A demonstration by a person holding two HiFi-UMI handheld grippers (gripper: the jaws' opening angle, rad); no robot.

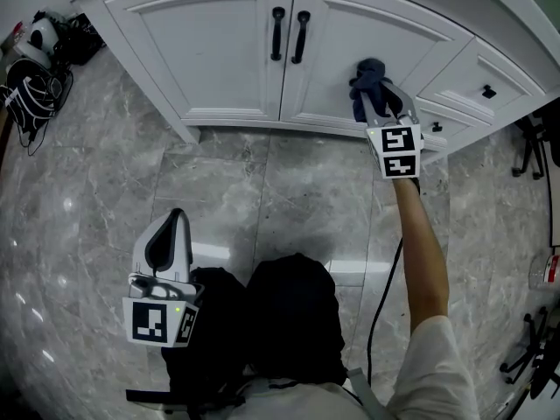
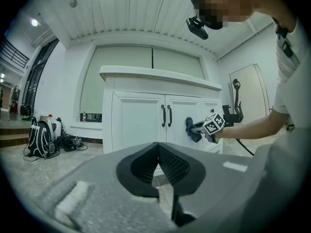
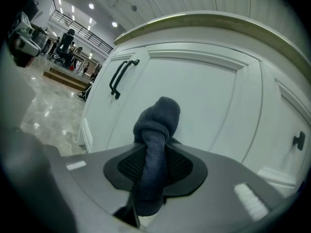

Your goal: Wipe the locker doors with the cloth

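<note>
Soft, light, limp cloth [image 3: 156, 125]; clamped mid-bunch in right gripper [image 3: 155, 169], at right locker door [image 3: 209, 101]; left gripper [image 2: 158, 166] pinched together, empty.

R gripper [image 3: 156, 166]: jaws clamped on dark blue cloth [image 3: 158, 123], pads pressing both sides. Cloth's bunched end sticks out fwd of jaws, in front of white locker door [image 3: 194, 96]; contact w/ door cannot be told. Black handle [image 3: 119, 75]: up-left of cloth. Black knob [image 3: 298, 141]: far right of cloth. Marble floor [image 3: 43, 110]: left of cloth.
</note>
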